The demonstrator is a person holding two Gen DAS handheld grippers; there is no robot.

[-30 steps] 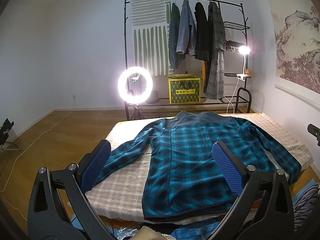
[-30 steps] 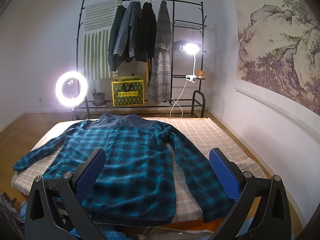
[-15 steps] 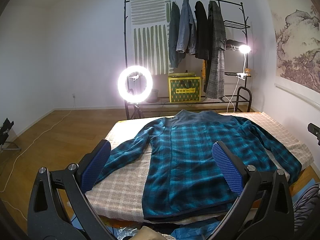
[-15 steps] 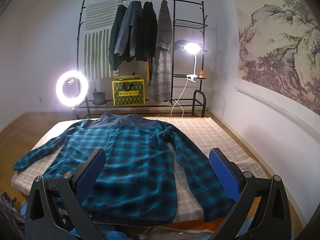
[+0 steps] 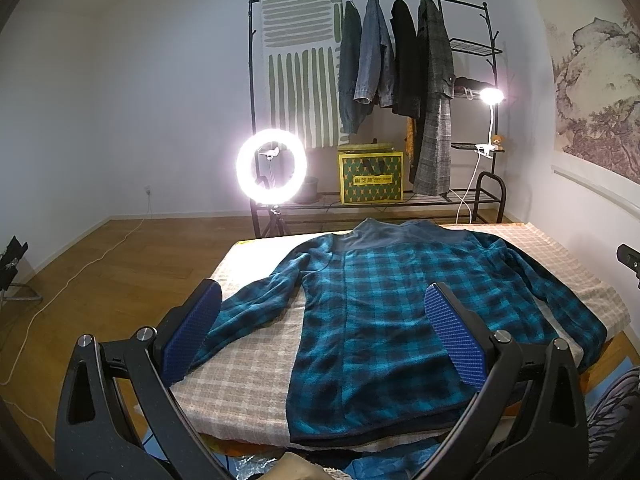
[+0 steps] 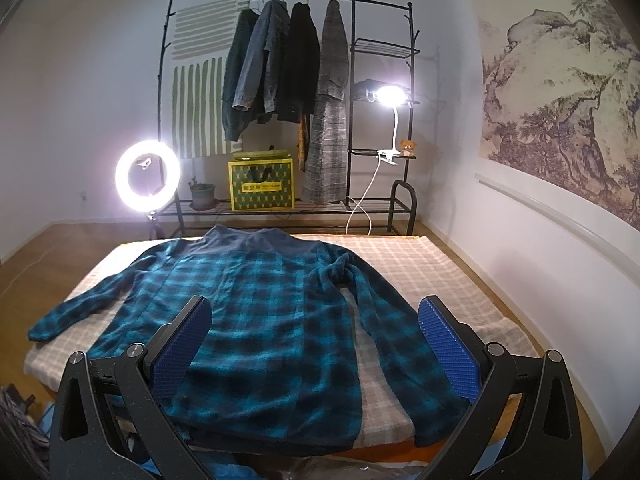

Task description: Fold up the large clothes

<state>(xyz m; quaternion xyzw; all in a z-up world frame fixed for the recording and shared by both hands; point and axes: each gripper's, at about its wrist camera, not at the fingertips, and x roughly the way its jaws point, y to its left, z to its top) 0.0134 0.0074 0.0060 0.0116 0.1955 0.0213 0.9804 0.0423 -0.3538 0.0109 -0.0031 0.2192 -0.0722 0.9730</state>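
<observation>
- We see the teal plaid flannel shirt (image 5: 384,312) spread flat, back up, on the checked bed cover (image 5: 248,376), sleeves out.
- Left gripper (image 5: 320,332) spread wide, empty, above the hem.
- Right gripper (image 6: 316,340) likewise released, holding nothing.

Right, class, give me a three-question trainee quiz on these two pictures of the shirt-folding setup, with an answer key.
1. True or false: the plaid shirt lies spread flat on the bed, sleeves out to both sides.
2. Multiple choice: the left tool and the right tool are: A) both open, holding nothing; B) both shut on a sleeve; C) one open, one shut.
3. Fill in: the glowing round lamp beside the clothes rack is a ____ light.

Key: 1 true; 2 A; 3 ring.
</observation>
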